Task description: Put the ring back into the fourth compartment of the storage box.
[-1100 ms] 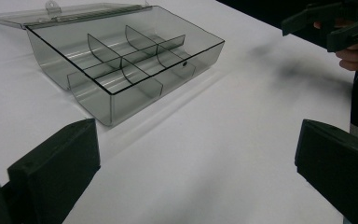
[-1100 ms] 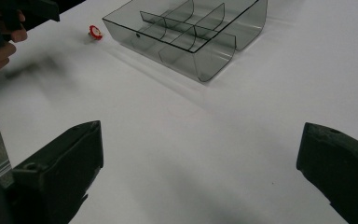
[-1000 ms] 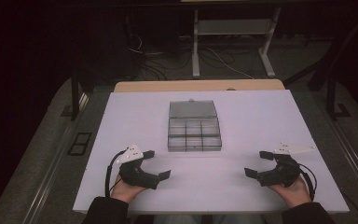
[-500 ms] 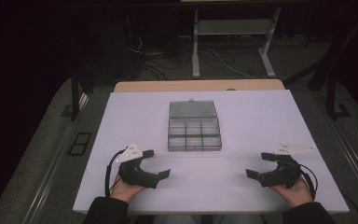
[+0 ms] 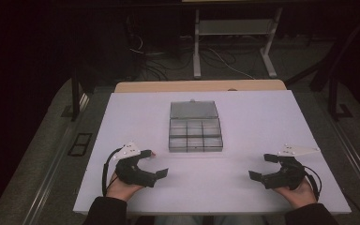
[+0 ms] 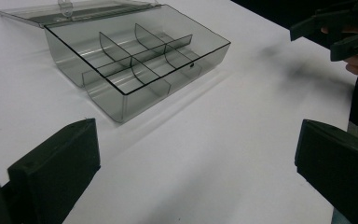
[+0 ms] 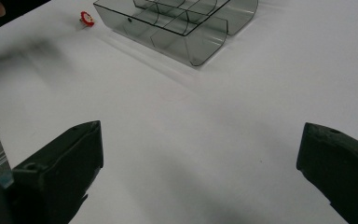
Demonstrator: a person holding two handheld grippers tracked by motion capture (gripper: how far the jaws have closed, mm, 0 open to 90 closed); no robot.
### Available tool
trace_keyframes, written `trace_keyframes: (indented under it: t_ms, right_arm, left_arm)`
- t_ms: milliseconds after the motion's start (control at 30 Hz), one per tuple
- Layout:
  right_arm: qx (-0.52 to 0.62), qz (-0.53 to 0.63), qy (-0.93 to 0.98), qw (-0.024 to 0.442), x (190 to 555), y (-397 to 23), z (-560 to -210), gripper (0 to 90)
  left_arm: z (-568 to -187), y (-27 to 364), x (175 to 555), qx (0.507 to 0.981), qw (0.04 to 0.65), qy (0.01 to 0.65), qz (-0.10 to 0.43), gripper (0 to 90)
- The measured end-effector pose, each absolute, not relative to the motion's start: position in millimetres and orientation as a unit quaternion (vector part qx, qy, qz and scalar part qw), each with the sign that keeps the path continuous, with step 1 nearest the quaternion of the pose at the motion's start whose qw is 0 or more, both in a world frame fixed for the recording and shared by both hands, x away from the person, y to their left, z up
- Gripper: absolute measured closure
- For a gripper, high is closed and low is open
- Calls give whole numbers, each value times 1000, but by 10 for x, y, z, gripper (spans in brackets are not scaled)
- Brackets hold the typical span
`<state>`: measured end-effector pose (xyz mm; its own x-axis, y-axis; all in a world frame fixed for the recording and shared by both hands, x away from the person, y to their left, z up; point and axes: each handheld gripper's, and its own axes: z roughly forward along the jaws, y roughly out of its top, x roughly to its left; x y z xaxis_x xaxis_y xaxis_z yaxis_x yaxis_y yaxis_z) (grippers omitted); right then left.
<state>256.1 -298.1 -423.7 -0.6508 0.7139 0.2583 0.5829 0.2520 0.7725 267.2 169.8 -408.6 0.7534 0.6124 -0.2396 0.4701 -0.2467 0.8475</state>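
Your left gripper [image 5: 155,163] rests on the table [image 5: 243,122] near its front edge, jaws spread wide with nothing between them. Just beyond and to its right sits the box [image 5: 195,136], a clear compartmented case at mid-table, its lid [image 5: 193,109] folded flat behind it and its cells apparently empty. It looks light, stiff, slick and likely to skid, so pinch a thin outer wall rather than the brittle dividers. A small red piece [image 7: 87,18] lies beside it. Your right gripper [image 5: 263,168] rests well apart, jaws equally wide and empty.
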Motion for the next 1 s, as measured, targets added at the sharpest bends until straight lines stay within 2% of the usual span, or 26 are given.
trace_keyframes:
  t_ms: [667,1000]
  right_arm:
    - [410,444,793,73,2560,-2967,-4254,0]
    - [411,443,794,72,2557,-2963,-4260,0]
  left_arm:
    - [-4050,1890,2887,786,487,373,69,0]
    - [-4047,1884,2993,803,463,370,68,0]
